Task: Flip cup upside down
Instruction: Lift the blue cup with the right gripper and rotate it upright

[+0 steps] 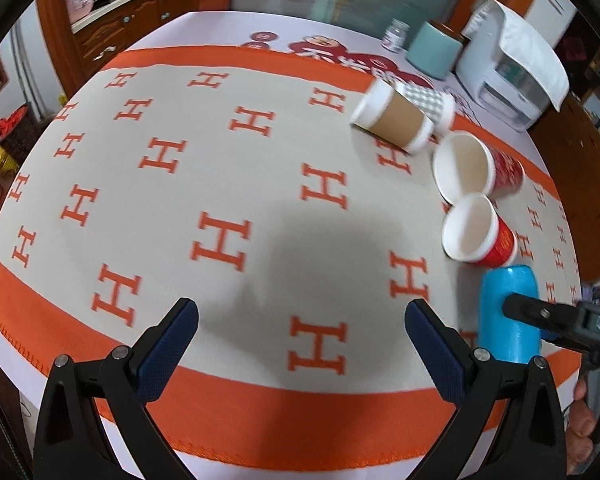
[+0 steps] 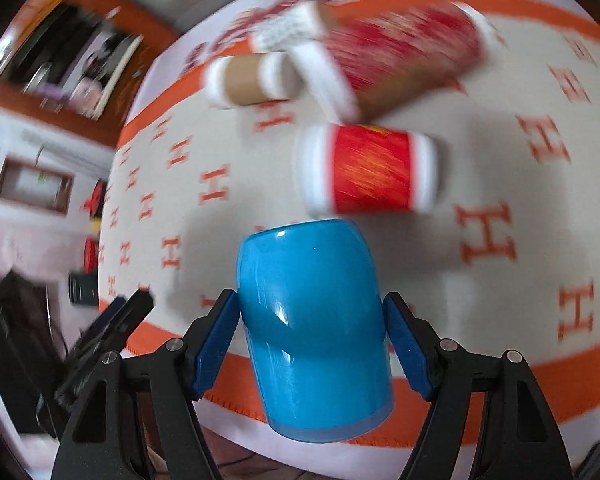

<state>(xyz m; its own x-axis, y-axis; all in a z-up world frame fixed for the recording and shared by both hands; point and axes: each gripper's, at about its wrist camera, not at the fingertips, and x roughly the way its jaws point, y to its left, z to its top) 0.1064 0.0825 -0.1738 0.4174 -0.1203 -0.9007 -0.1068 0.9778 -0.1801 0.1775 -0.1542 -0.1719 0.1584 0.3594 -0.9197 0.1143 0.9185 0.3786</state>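
Observation:
A glossy blue cup (image 2: 314,328) sits between the blue pads of my right gripper (image 2: 312,344), which is shut on its sides; its closed end points away from the camera and its rim toward me. In the left wrist view the blue cup (image 1: 508,312) shows at the right over the cloth, with a right gripper finger (image 1: 540,314) across it. My left gripper (image 1: 302,344) is open and empty above the cloth's front orange border.
Two red paper cups (image 1: 480,228) (image 1: 478,168) and a brown-sleeved cup (image 1: 392,120) lie on their sides on the H-patterned cloth (image 1: 220,180). A checked cup (image 1: 432,102) lies behind them. A teal canister (image 1: 432,50), a small jar (image 1: 394,34) and a white appliance (image 1: 508,64) stand at the back right.

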